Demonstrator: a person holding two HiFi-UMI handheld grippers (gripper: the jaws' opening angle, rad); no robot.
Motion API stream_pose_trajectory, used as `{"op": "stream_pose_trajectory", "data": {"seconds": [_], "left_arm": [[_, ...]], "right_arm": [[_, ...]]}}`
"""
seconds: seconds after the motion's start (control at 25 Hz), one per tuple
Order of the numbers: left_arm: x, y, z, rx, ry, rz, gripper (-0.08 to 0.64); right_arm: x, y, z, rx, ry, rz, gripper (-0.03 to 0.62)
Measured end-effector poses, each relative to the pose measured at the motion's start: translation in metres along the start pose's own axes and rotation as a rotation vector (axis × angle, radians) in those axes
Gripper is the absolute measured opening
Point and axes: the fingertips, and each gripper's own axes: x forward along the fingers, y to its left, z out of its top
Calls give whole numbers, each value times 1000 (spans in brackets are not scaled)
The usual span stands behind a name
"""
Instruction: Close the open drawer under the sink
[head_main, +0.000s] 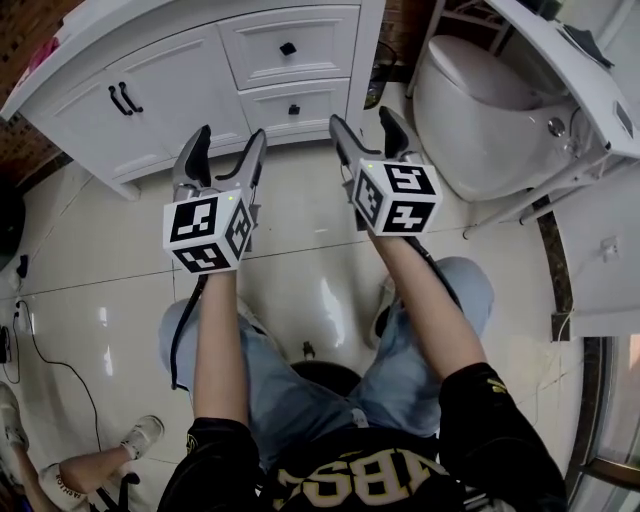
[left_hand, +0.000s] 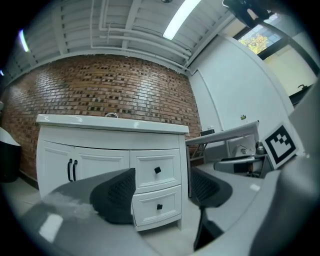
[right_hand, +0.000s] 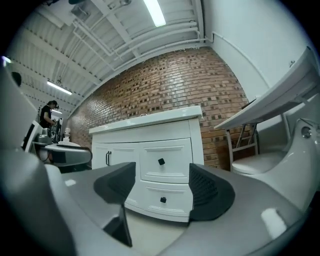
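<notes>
Head view adds the person's jeans (head_main: 300, 400); gripper views show left gripper (left_hand: 162, 192) and right gripper (right_hand: 162, 187) wide open, empty, facing shut drawers (right_hand: 165, 161).

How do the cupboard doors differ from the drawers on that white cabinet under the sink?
The doors are tall and stand side by side on the left; the drawers are low, wide and stacked on the right. The doors carry slim black bar handles; each of the drawers has one small square black knob. Both are white with framed panels, and all look shut.
</notes>
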Motion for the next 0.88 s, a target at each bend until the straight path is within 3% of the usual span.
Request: {"op": "stream_pose_trajectory", "data": {"seconds": [0.24, 0.4, 0.88], "left_arm": [[-11, -21, 2, -22, -17, -32, 348], [-18, -27, -8, -67, -11, -23, 348], [-28, -13, -8, -25, -14, 20, 348]], "right_arm": [[-24, 23, 23, -136, -60, 21, 328], [-32, 21, 21, -154, -54, 30, 328], [-33, 13, 23, -130, -52, 19, 324]]}}
